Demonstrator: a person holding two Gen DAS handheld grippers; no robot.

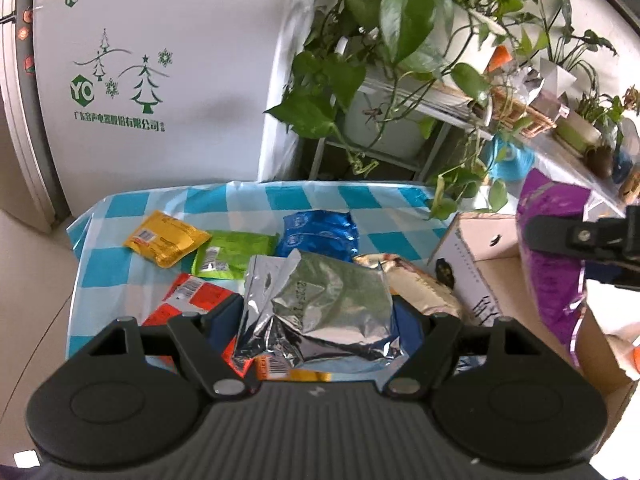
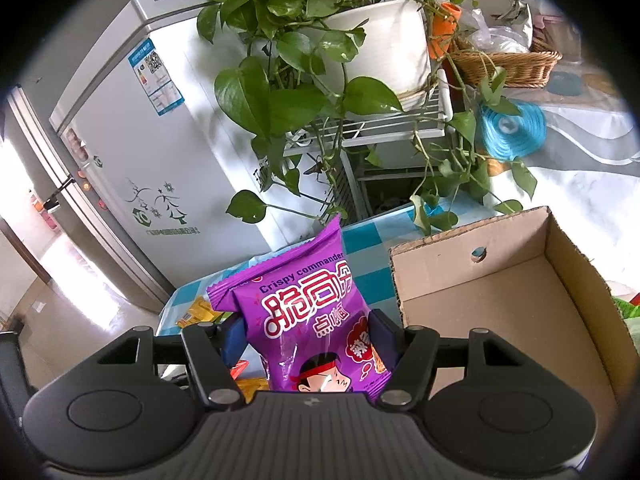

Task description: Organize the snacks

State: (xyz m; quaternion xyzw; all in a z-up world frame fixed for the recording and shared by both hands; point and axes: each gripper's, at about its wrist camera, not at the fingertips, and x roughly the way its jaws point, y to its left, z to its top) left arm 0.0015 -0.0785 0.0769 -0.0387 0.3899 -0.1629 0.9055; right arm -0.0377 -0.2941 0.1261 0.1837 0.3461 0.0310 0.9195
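Note:
My left gripper (image 1: 316,320) is shut on a crinkled silver snack bag (image 1: 316,276), held just above the pile of snacks. On the blue-checked tablecloth (image 1: 116,268) beneath lie a yellow packet (image 1: 166,238), a green packet (image 1: 234,254), a blue bag (image 1: 320,232), a red packet (image 1: 192,300) and a beige bag (image 1: 420,284). My right gripper (image 2: 308,334) is shut on an upright purple snack bag (image 2: 296,292), left of the open cardboard box (image 2: 500,300). In the left wrist view that purple bag (image 1: 552,280) hangs at the right, over the box (image 1: 472,248).
A white fridge (image 1: 160,72) stands behind the table on the left. A trailing potted plant (image 1: 392,20) on a metal rack hangs over the table's far edge. A wicker basket (image 2: 508,62) and a blue roll (image 2: 512,128) sit on the counter to the right.

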